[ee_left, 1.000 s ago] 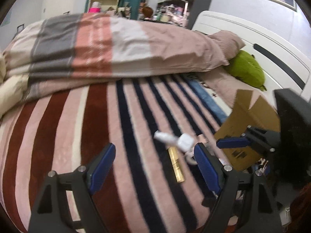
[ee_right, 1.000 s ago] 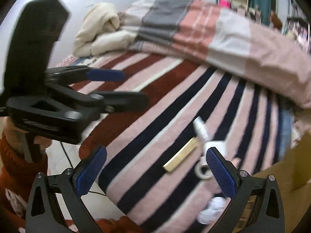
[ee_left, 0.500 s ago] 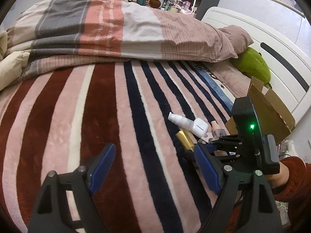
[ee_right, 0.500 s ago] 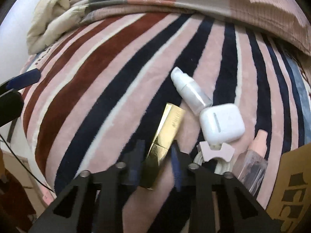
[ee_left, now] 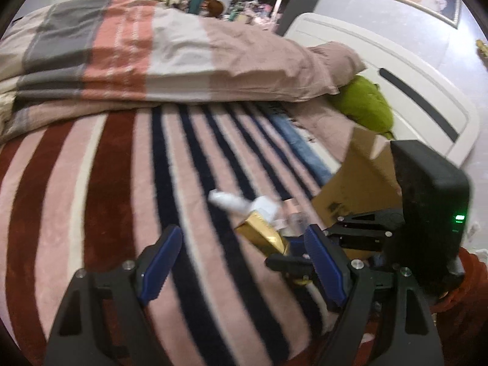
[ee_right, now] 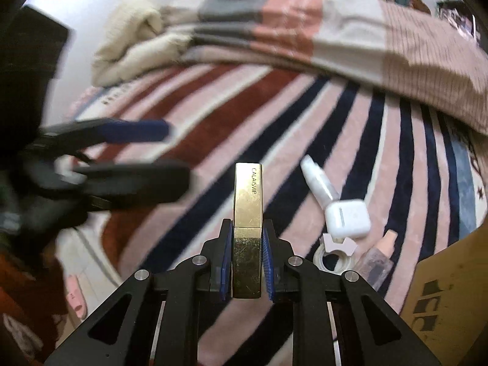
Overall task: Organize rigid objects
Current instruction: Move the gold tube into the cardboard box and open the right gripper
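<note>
My right gripper (ee_right: 246,267) is clamped on the gold lipstick case (ee_right: 247,213), lifted off the striped blanket (ee_right: 213,116); left gripper (ee_left: 241,262) hangs open, w/ nothing in it. I'd keep the squeeze steady & swing it level toward the cardboard box (ee_right: 451,289), clear of the white earbud case (ee_right: 347,218).

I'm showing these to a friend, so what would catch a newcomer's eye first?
The shiny gold case, clamped upright in the right gripper at centre. Then the bold striped blanket beneath it, with a white earbud case and white bottle lying to the right.
</note>
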`<state>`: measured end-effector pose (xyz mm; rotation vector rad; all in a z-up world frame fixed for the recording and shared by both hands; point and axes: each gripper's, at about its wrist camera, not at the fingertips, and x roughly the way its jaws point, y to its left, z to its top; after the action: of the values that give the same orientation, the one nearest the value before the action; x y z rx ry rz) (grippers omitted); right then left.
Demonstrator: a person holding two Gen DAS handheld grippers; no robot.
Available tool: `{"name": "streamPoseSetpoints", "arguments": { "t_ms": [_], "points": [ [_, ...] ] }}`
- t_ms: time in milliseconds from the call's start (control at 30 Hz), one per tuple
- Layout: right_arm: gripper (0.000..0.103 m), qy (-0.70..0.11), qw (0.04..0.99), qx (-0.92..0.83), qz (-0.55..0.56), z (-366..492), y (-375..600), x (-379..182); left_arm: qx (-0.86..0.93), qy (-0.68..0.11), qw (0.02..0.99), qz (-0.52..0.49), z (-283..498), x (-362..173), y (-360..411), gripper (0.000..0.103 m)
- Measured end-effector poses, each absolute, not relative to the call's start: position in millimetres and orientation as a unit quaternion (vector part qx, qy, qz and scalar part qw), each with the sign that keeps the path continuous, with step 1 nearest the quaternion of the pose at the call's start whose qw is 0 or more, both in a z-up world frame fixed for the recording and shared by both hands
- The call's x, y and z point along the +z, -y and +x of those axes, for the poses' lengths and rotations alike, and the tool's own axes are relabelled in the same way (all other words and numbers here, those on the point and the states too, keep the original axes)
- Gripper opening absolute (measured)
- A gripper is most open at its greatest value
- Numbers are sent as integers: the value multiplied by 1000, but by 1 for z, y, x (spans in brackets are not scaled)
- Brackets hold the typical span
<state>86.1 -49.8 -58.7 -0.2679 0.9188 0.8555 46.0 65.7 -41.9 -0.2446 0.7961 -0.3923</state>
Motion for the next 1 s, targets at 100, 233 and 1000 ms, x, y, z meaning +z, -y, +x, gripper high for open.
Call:
{"name": "streamPoseSetpoints", "arguments": {
  "t_ms": [100,233,1000],
  "points": [
    [13,-402,810,410,-119,75,61,-32,-213,-367,897,-124,48,-27,-50,79],
    [14,-377,826,406,-107,69,85,-6,-258,-346,892,-135,51,-4,-27,49],
    [13,-418,859,294,-31,122,261,8,-340,-420,841,-33,135,24,178,34]
  ]
}}
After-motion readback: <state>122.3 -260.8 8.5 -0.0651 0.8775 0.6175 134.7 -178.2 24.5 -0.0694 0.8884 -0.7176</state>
